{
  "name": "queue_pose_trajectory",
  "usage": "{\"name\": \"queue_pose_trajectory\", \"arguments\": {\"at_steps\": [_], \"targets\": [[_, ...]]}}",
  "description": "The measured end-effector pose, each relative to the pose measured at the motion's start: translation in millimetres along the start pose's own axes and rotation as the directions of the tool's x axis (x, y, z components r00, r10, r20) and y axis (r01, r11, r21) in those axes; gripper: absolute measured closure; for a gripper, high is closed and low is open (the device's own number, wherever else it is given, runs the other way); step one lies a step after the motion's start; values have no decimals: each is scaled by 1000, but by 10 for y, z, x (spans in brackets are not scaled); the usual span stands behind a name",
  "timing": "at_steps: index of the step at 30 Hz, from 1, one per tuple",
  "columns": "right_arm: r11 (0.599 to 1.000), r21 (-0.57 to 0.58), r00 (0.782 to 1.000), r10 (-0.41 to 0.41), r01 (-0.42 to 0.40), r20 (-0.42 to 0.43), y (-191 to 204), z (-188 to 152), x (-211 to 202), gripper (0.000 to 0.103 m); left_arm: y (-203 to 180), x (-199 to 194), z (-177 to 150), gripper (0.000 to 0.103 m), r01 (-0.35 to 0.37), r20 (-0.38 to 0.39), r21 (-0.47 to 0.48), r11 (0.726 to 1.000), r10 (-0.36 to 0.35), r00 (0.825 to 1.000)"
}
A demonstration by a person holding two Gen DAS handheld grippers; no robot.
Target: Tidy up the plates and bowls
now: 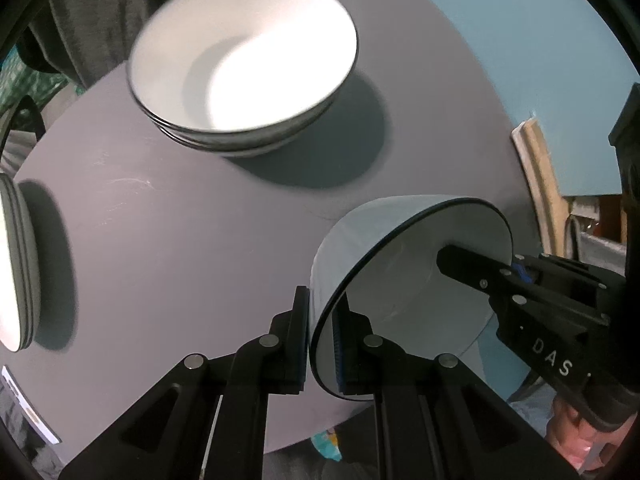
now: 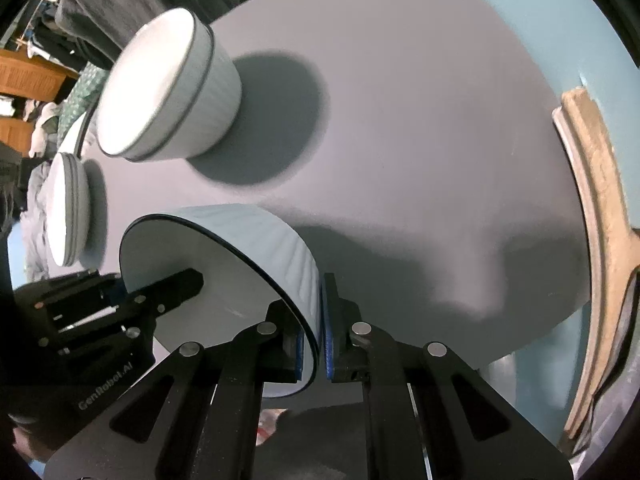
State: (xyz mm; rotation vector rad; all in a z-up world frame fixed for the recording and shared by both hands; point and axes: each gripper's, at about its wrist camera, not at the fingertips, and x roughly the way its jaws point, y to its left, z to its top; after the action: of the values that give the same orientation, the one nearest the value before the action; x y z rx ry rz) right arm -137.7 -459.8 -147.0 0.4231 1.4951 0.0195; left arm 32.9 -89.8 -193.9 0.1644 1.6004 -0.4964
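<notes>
Gripping one bowl, two grippers

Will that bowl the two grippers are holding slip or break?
The bowl looks like glazed ceramic: stiff, probably breakable if dropped. Its smooth rim could slip, since the left gripper and right gripper only pinch thin wall. Held at opposite sides, it likely won't tip.

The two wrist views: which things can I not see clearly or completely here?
- Stack of plates: left wrist view, cut off by the left edge; count unclear.
- Stack of bowls: both views, motion blur; the number stacked is uncertain.
- Held bowl: right wrist view, the left gripper and right gripper cover parts of its inside and rim.
- Wooden object: right wrist view, cut off by the edge; unidentifiable.
</notes>
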Motion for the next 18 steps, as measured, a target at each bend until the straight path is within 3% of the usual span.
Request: {"name": "queue_pose_trajectory", "arguments": {"at_steps": [7, 12, 18], "targets": [[999, -50, 999, 4, -2, 45, 173, -21, -265, 95, 101, -450, -27, 93, 23, 76, -45, 999, -20, 997], [996, -91, 997, 19, -12, 76, 338, 153, -432, 95, -70, -557, 166, 93, 20, 128, -74, 997, -11, 992], [988, -152, 995, 28, -12, 100, 583, 401, -425, 95, 95, -734, 362, 93, 10, 172, -113, 994, 10, 985]]}}
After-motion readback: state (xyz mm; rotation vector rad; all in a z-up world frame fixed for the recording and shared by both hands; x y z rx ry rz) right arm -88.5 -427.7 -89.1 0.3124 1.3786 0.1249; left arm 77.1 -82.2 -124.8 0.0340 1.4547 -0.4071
